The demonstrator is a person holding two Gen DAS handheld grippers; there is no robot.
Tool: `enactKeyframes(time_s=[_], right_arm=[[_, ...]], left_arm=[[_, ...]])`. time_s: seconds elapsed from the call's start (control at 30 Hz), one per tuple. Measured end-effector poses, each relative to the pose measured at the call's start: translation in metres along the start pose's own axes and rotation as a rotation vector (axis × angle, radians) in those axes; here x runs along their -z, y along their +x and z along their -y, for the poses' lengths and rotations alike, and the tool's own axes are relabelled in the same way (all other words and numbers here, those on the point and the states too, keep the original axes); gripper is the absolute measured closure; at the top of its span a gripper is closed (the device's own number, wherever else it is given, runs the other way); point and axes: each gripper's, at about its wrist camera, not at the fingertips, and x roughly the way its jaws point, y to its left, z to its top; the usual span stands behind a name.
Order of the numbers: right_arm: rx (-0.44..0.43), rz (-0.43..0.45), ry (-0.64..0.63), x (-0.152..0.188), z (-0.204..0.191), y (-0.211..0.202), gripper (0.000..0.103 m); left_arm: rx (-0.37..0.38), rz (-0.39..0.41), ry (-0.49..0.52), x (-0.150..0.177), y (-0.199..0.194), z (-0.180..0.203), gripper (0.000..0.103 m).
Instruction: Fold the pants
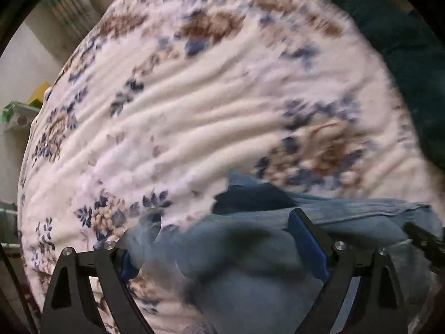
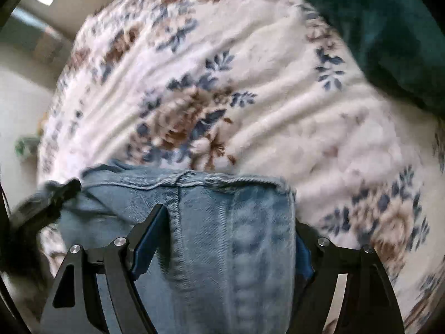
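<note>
Both tongs grip the blue denim pants [image 2: 222,222] above the floral bedspread [image 1: 208,111]: left tongs [image 1: 222,239] and right tongs [image 2: 230,231] each pinch bunched fabric.

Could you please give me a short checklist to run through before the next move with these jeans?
1. Right gripper has denim between its jaws: ok, the jeans fill the gap, hem edge in front.
2. Left gripper has denim between its jaws: ok, cloth bunches across the gap, though blurred.
3. Jaws actually clamped tight on the cloth: cannot tell in either view.
4. Bedspread not caught in the jaws: cannot tell; it lies close beneath the left one.
5. Landing area ahead on the bedspread: ok, only flowered cloth with ripples.
6. Dark green blanket out of the way: ok, it lies at the far right edge.
</note>
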Motion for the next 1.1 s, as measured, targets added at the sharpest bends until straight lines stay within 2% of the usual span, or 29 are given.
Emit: enactKeyframes(time_s=[0.07, 0.17, 0.27, 0.37, 0.43, 0.5, 0.57, 0.73, 0.9, 1.1], right_arm=[[0.008, -0.012, 0.052, -0.004, 0.011, 0.013, 0.021], [-0.033, -0.036, 0.116, -0.006, 0.023, 0.022, 0.021], [-0.034, -0.043, 0.126, -0.004, 0.023, 0.026, 0.021], [-0.005, -0.027, 0.098, -0.003, 0.016, 0.015, 0.018], [0.078, 0.041, 0.01, 0.007, -0.001, -0.007, 0.014], [0.14, 0.11, -0.059, 0.026, -0.015, -0.031, 0.01], [0.189, 0.174, -0.102, 0.054, -0.026, -0.053, 0.009], [0.266, 0.239, -0.114, 0.12, -0.037, -0.089, 0.008], [0.28, 0.278, -0.107, 0.169, -0.044, -0.129, 0.008], [0.284, 0.362, -0.092, 0.234, -0.065, -0.207, 0.008]], left_arm=[[-0.007, -0.025, -0.006, -0.001, 0.017, -0.008, 0.006], [0.056, -0.042, -0.06, 0.002, 0.027, -0.024, 0.002], [0.097, -0.06, -0.106, 0.003, 0.028, -0.031, 0.002], [0.06, 0.027, -0.066, 0.009, -0.001, -0.023, 0.002], [0.028, 0.128, -0.025, 0.021, -0.033, -0.015, 0.002], [0.013, 0.223, 0.004, 0.041, -0.066, -0.009, 0.002], [0.013, 0.261, 0.017, 0.06, -0.089, -0.007, 0.002], [0.025, 0.244, 0.013, 0.108, -0.126, -0.008, 0.002], [0.042, 0.272, 0.017, 0.144, -0.171, -0.009, 0.002], [0.076, 0.327, 0.028, 0.186, -0.244, -0.017, 0.002]])
